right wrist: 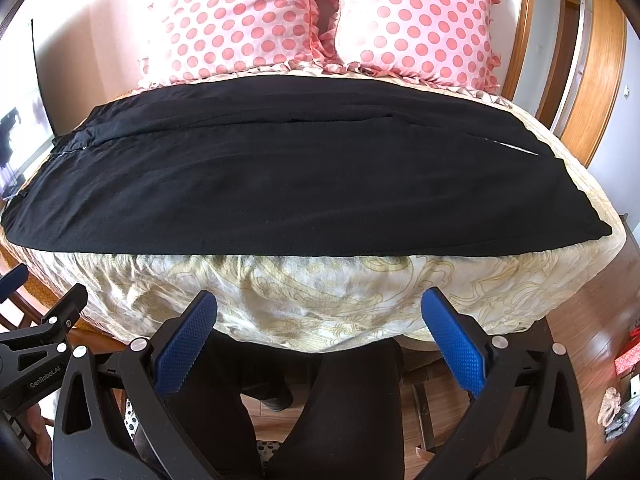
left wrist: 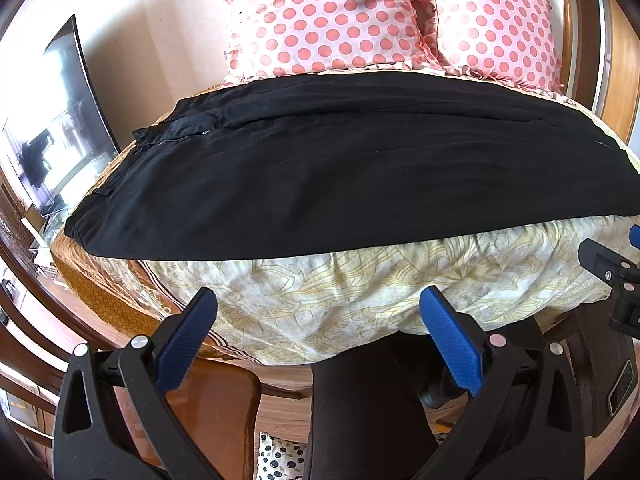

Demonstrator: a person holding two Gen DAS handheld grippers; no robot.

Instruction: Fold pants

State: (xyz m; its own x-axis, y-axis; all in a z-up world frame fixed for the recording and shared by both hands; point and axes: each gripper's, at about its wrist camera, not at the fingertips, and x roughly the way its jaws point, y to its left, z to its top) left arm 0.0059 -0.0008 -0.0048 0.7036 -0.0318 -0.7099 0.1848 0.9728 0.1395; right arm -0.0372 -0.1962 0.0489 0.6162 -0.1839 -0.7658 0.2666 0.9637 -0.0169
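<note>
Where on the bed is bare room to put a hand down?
Free: the pale patterned bedspread strip between the black pants and the near bed edge. Crowded: the pants reach back to the pink polka-dot pillows.

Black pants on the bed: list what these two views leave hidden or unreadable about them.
- Left wrist view: the black pants run toward the right edge, where the right gripper covers the area beside the hem.
- Right wrist view: the waistband end is squeezed at the left rim; its details are unreadable.
- Both views: the pants' underside is hidden against the bedspread.
</note>
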